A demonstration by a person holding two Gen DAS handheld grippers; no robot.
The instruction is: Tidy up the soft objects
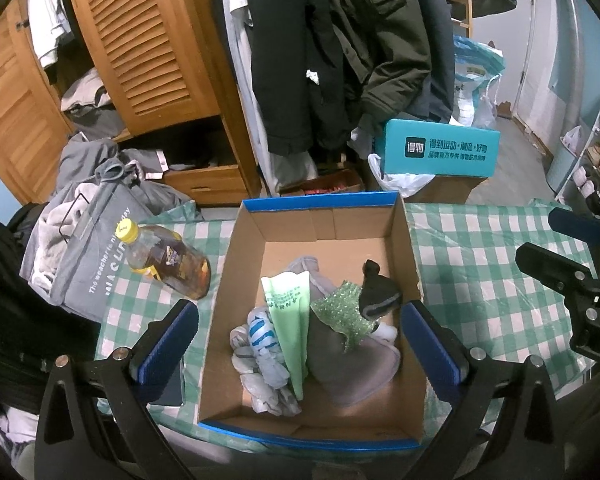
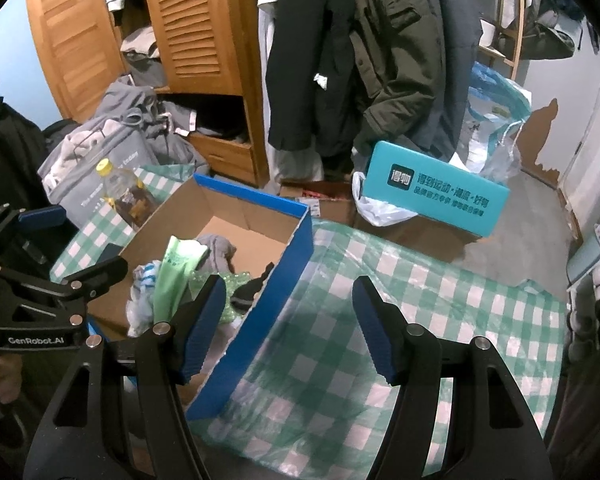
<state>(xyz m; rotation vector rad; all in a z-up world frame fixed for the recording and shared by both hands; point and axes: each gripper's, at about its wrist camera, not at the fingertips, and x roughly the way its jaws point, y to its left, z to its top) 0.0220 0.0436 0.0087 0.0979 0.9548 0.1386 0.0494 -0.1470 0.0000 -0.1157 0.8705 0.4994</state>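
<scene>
Cardboard shoebox (image 1: 236,280) already holds the soft stuff: green plastic bag (image 1: 290,320), grey cloth (image 1: 348,364), dark sock (image 1: 380,294), green glittery scrap (image 1: 342,312), crumpled blue-white bag (image 1: 260,356). Looks mostly done; nothing soft left on the cloth that I can see. Left gripper (image 1: 300,344) fully spread, straddling the box, empty. Right gripper (image 2: 288,328) about half open, empty, over bare check at the box's 3 o'clock. Green-checked tablecloth (image 2: 440,304); tea bottle (image 1: 168,260) at box's 10 o'clock. Wardrobe (image 1: 140,40), hanging coats (image 1: 340,60), teal box (image 1: 440,152) at 12–1 o'clock.
</scene>
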